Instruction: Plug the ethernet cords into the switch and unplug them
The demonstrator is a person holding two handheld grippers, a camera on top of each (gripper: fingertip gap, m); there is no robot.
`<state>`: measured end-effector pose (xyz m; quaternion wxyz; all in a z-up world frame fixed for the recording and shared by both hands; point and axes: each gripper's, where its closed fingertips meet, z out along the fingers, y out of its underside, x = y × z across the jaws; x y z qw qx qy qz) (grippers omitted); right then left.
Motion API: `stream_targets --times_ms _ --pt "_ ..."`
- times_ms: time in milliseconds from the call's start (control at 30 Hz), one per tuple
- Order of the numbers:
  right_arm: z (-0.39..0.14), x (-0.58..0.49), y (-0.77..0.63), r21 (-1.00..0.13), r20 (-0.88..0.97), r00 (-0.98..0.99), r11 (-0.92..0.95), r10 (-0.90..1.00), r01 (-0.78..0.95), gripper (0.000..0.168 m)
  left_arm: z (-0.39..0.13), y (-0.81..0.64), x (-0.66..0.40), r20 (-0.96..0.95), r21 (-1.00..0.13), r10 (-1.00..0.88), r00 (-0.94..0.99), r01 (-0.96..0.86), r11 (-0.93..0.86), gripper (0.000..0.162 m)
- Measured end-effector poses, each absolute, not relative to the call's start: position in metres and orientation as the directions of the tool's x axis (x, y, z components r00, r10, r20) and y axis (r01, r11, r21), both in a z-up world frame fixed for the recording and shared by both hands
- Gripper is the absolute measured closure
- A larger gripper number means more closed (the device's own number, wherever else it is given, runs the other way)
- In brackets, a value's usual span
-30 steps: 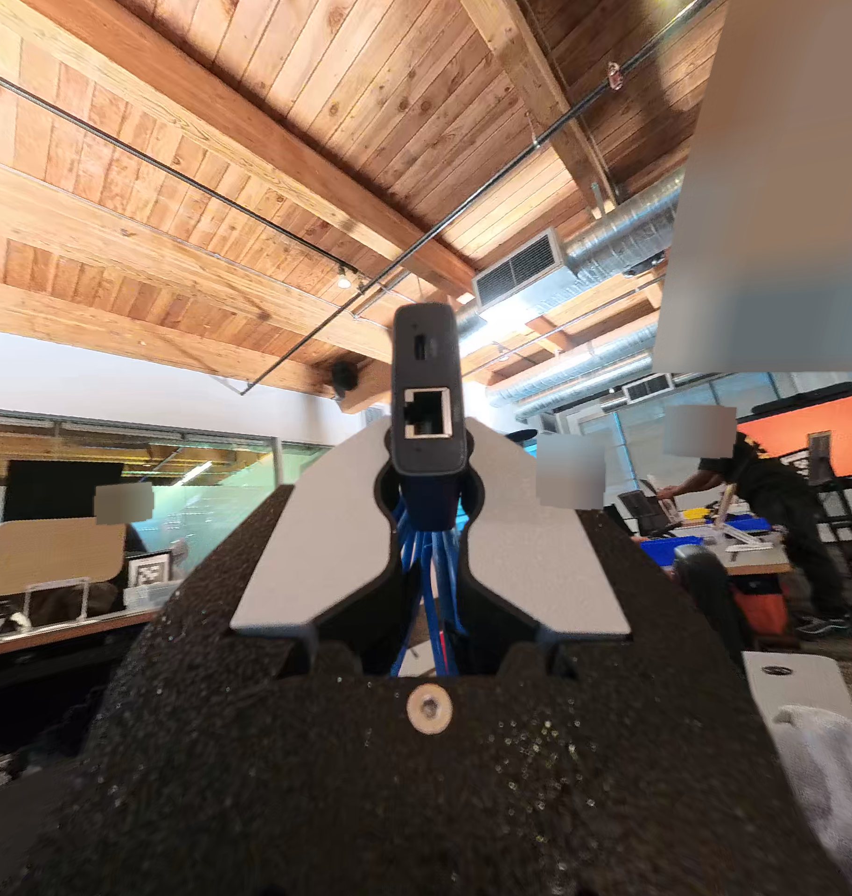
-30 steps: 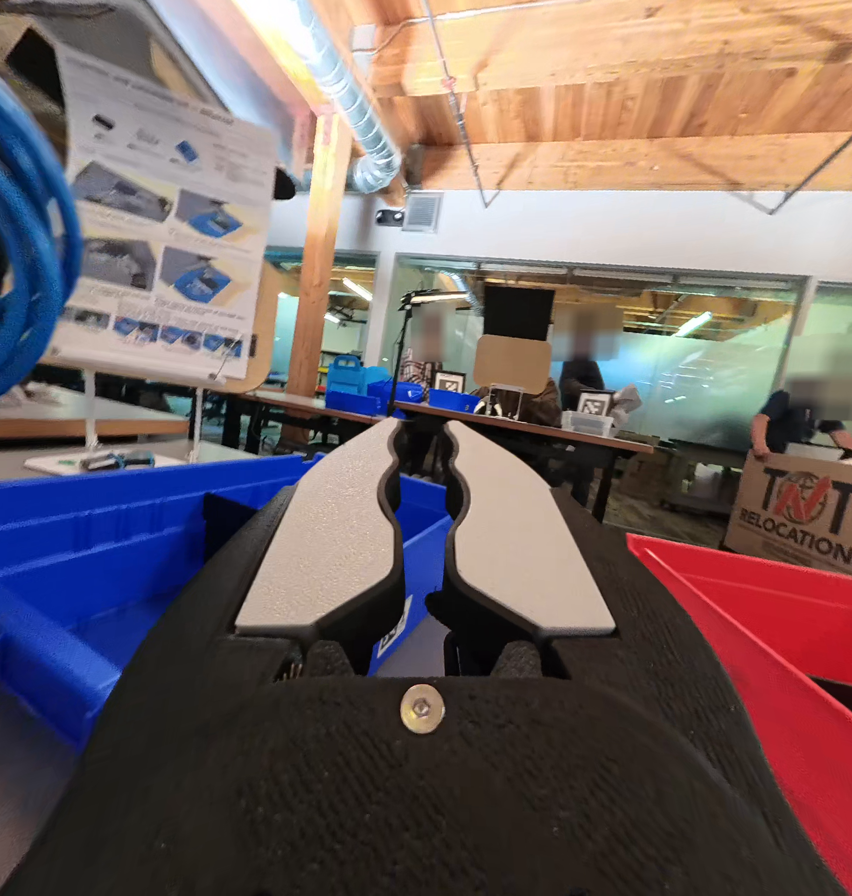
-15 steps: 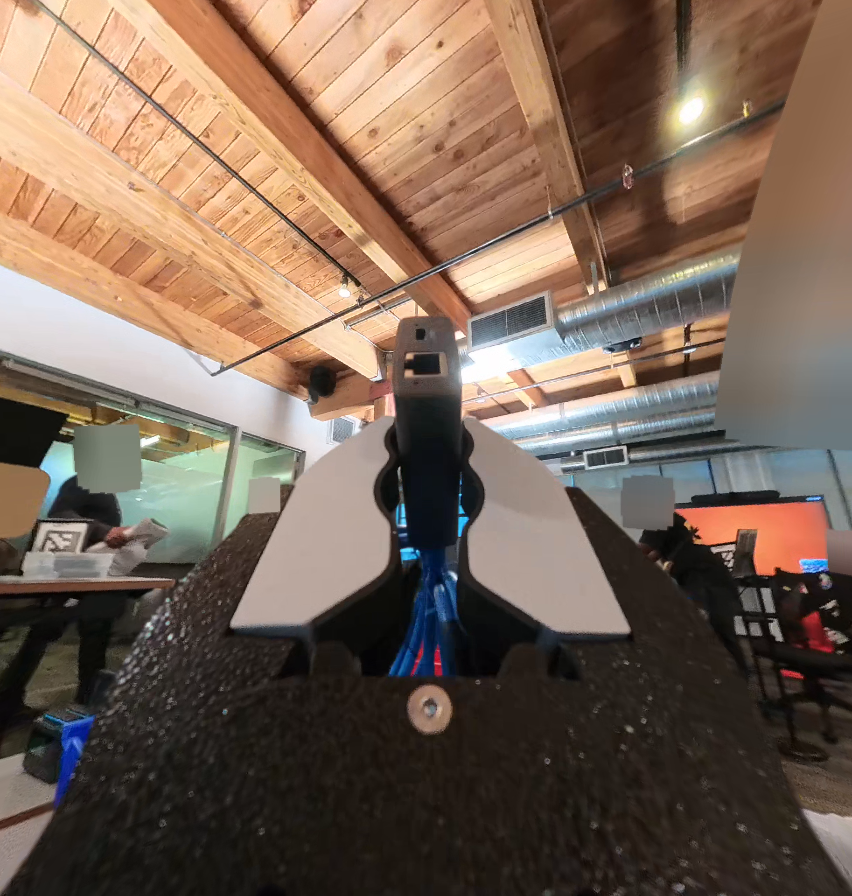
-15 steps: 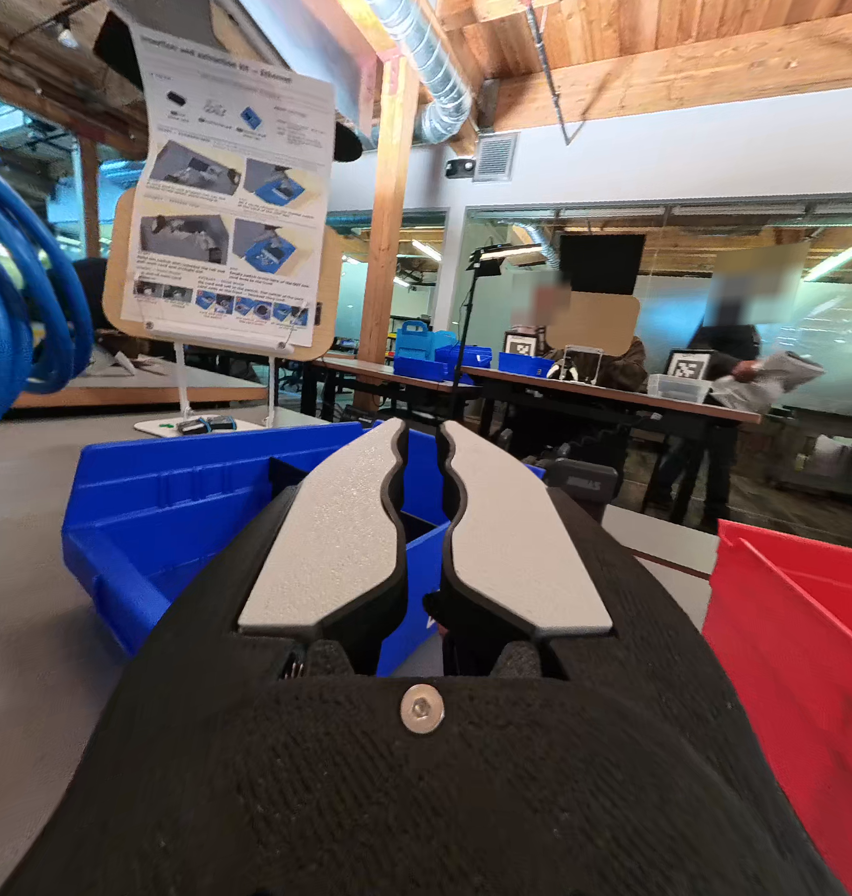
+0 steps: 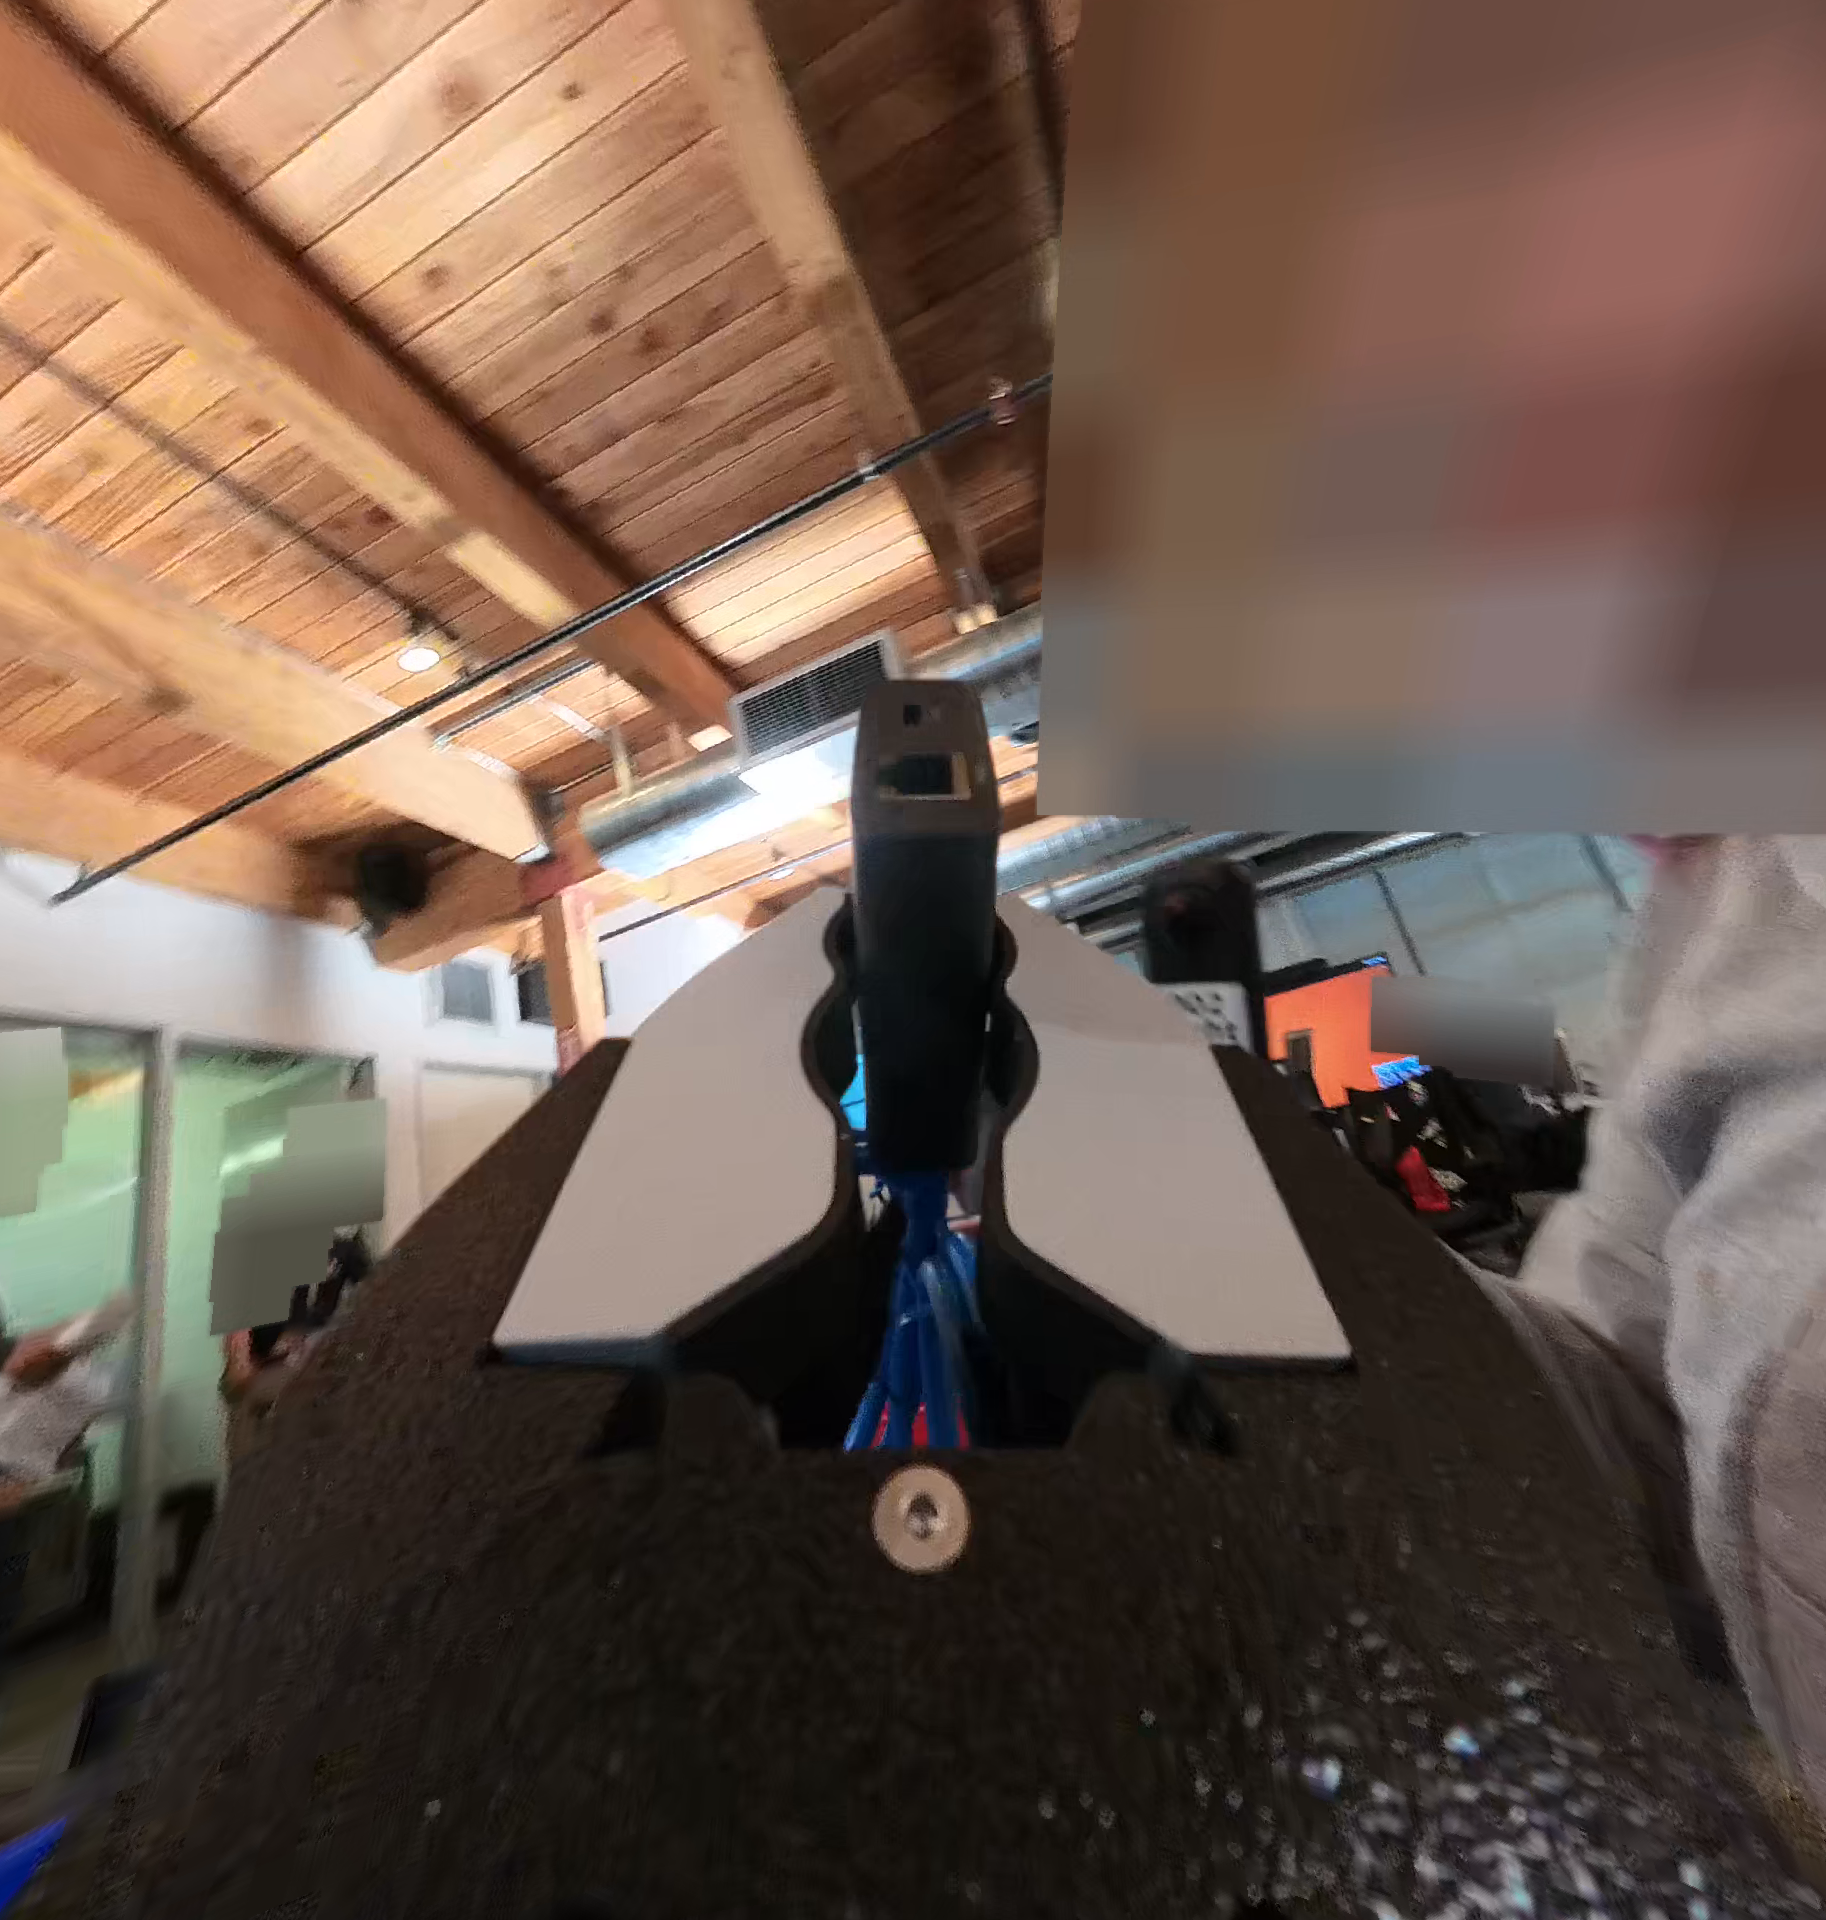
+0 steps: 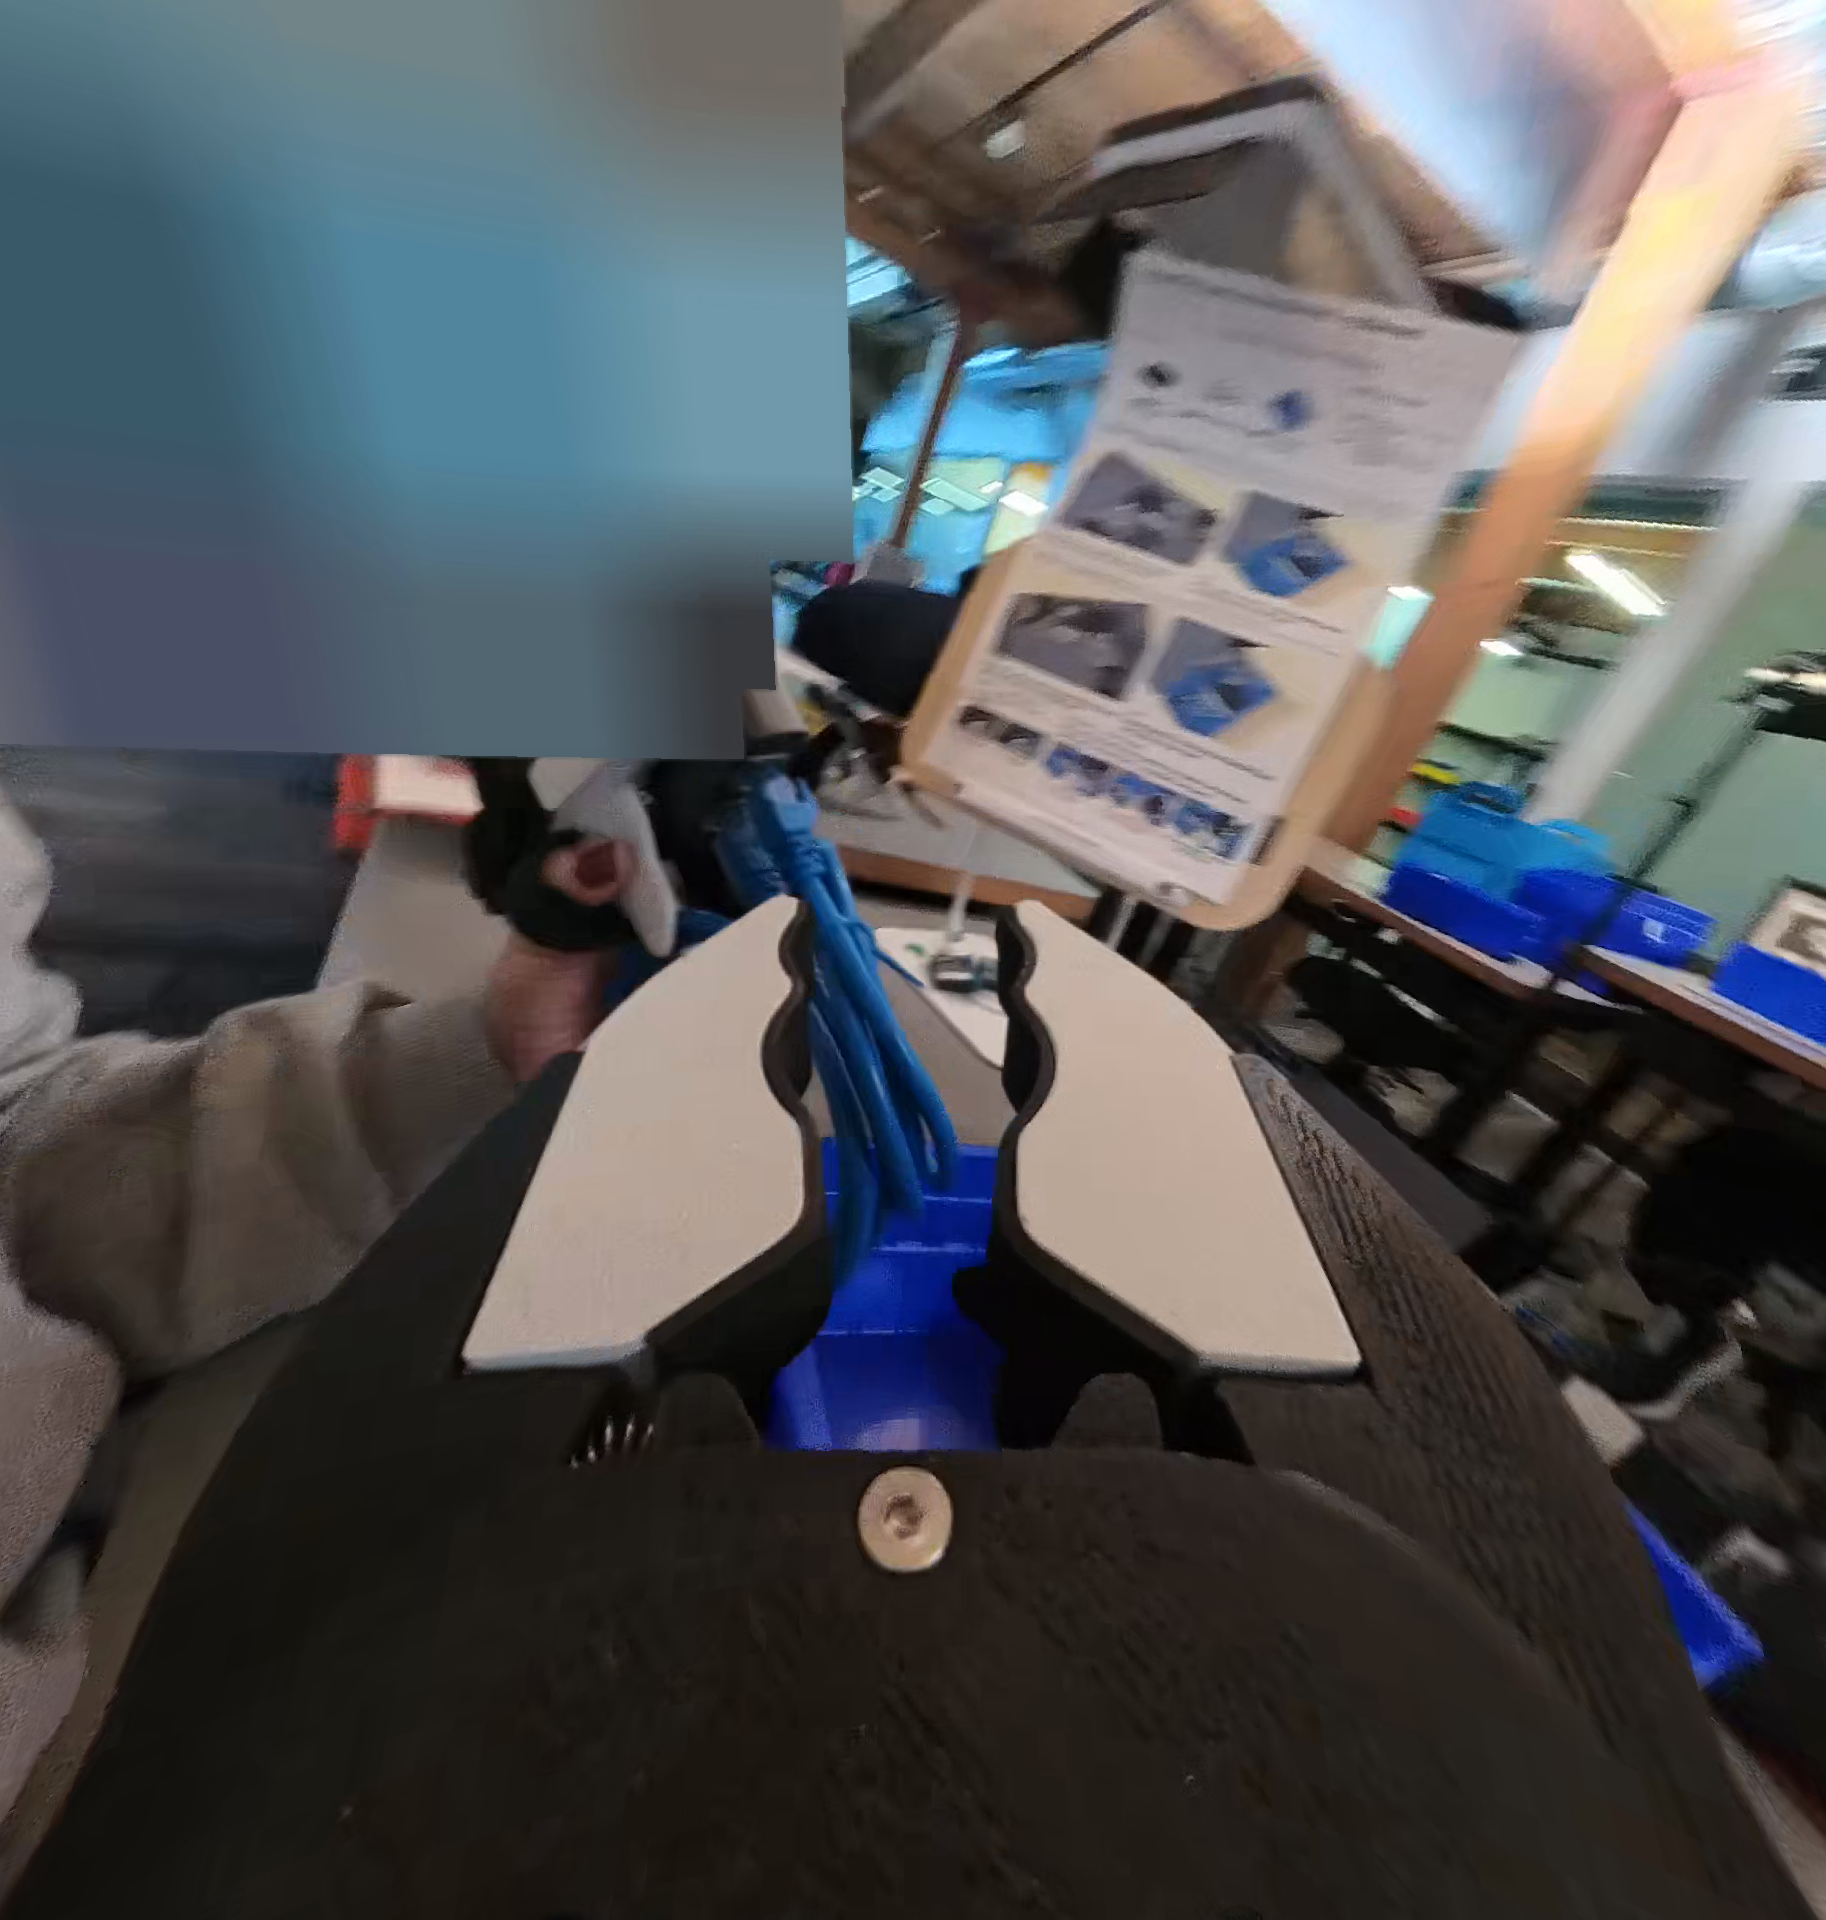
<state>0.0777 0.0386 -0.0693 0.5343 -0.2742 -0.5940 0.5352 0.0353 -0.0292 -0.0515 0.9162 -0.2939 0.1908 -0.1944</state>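
My left gripper (image 5: 919, 925) is shut on a dark adapter block (image 5: 921, 935) with a network port in its top end, and it points up at the wooden ceiling. A bundle of blue cable (image 5: 924, 1320) hangs from the block between the fingers. My right gripper (image 6: 898, 920) is open. The same blue cable (image 6: 867, 1049) hangs in the gap between its fingers, close to the left finger (image 6: 670, 1122); I cannot tell if it touches. The left gripper (image 6: 587, 862) shows beyond, held by a gloved hand.
A blue bin (image 6: 888, 1382) lies below the right gripper's fingers. An instruction sheet on a wooden stand (image 6: 1200, 582) is at the back right. More blue bins (image 6: 1511, 883) sit on a far table. A grey sleeve (image 6: 213, 1143) is at the left.
My right gripper has opened and swung left, so the hanging blue cable now lies between its fingers. My left gripper still holds the adapter and has turned a little.
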Motion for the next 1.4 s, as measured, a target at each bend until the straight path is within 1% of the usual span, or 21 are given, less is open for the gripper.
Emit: stream_targets --times_ms 33,100,233,333,433,567,633,800,900,967,1200,1300,1400 --pt "-0.068 0.075 0.028 -0.918 0.385 -0.319 0.322 0.866 -0.233 0.133 -0.051 -0.032 0.042 -0.276 -0.603 -0.483 0.831 0.241 0.76 0.142" --pt "-0.068 0.068 0.015 -0.876 0.483 -0.359 0.429 0.799 -0.223 0.131 -0.054 -0.034 0.054 -0.332 -0.621 -0.526 0.783 0.238 0.747 0.142" --pt "-0.094 0.053 -0.001 -0.767 0.62 -0.457 0.616 0.637 -0.181 0.13 -0.063 -0.031 0.07 -0.423 -0.641 -0.516 0.745 0.156 0.751 0.142" --pt "-0.115 0.044 -0.008 -0.73 0.631 -0.537 0.662 0.559 -0.169 0.133 -0.069 -0.028 0.074 -0.443 -0.654 -0.494 0.748 0.106 0.749 0.142" --pt "-0.121 0.04 -0.007 -0.7 0.659 -0.537 0.691 0.526 -0.182 0.134 -0.075 -0.025 0.072 -0.461 -0.662 -0.455 0.762 0.046 0.748 0.142" --pt "-0.119 0.043 -0.008 -0.686 0.689 -0.516 0.687 0.508 -0.239 0.139 -0.077 -0.027 0.08 -0.517 -0.653 -0.418 0.747 -0.028 0.757 0.142" --pt "-0.118 0.045 -0.008 -0.686 0.695 -0.513 0.679 0.504 -0.263 0.139 -0.077 -0.027 0.082 -0.531 -0.647 -0.407 0.744 -0.045 0.761 0.142" --pt "-0.109 0.051 -0.007 -0.709 0.689 -0.504 0.63 0.521 -0.318 0.139 -0.079 -0.026 0.079 -0.514 -0.655 -0.411 0.753 -0.036 0.755 0.142" --pt "-0.104 0.061 -0.011 -0.743 0.655 -0.555 0.57 0.513 -0.35 0.14 -0.08 -0.026 0.081 -0.516 -0.662 -0.429 0.741 -0.028 0.749 0.142" --pt "-0.108 0.065 -0.014 -0.765 0.621 -0.606 0.554 0.497 -0.329 0.14 -0.081 -0.027 0.085 -0.525 -0.664 -0.443 0.727 -0.024 0.748 0.142" --pt "-0.125 0.065 -0.019 -0.757 0.603 -0.657 0.584 0.453 -0.293 0.14 -0.087 -0.024 0.094 -0.556 -0.674 -0.45 0.699 -0.062 0.736 0.142" --pt "-0.127 0.062 -0.019 -0.748 0.614 -0.644 0.598 0.457 -0.289 0.142 -0.088 -0.023 0.096 -0.568 -0.672 -0.436 0.698 -0.088 0.736 0.142" --pt "-0.128 0.06 -0.018 -0.71 0.656 -0.607 0.639 0.448 -0.296 0.145 -0.088 -0.024 0.097 -0.577 -0.669 -0.437 0.69 -0.092 0.738 0.142"
